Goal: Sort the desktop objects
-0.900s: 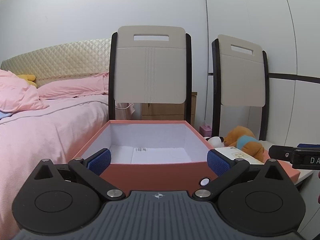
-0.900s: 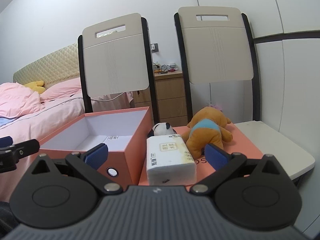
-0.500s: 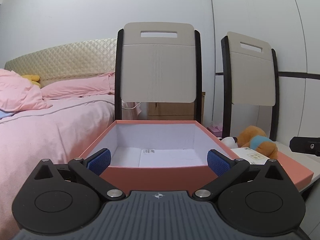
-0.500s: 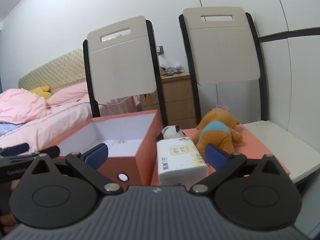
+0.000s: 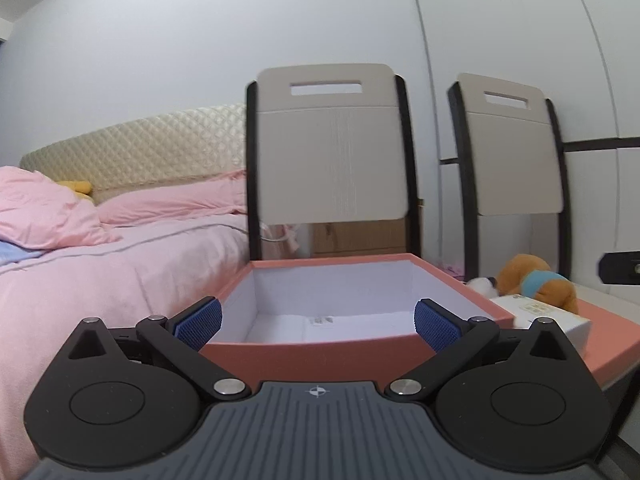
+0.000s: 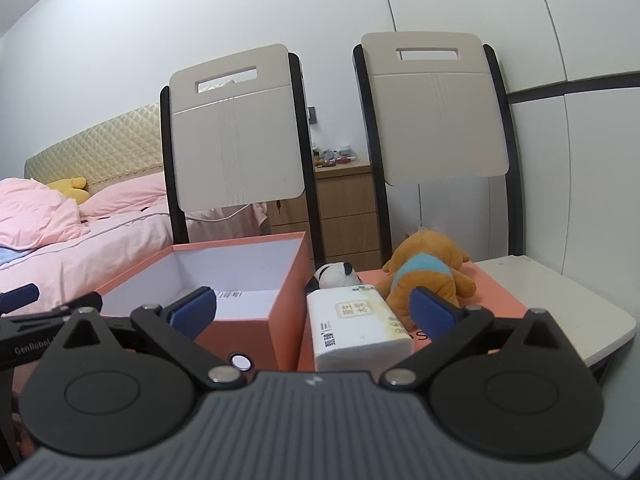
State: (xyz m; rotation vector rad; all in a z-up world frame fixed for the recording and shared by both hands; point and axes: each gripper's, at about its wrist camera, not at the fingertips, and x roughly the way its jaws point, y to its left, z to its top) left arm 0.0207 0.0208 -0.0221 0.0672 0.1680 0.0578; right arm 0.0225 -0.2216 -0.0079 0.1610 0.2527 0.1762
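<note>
Both hand-held grippers, left point(image 5: 318, 322) & right point(image 6: 312, 306), have jaws wide apart, holding nothing. Open orange box point(image 6: 256, 326) sits centre-left of the frame; tissue pack point(image 6: 356, 326) w/ orange plush point(image 6: 428, 276) lie just right.

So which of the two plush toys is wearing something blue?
The orange plush dog, in a blue top; the black-and-white panda beside it wears nothing.

White table point(image 6: 560, 304) carries a salmon lid point(image 6: 504, 300) at three o'clock; open salmon box point(image 6: 256, 324) at nine o'clock, just beside it.
</note>
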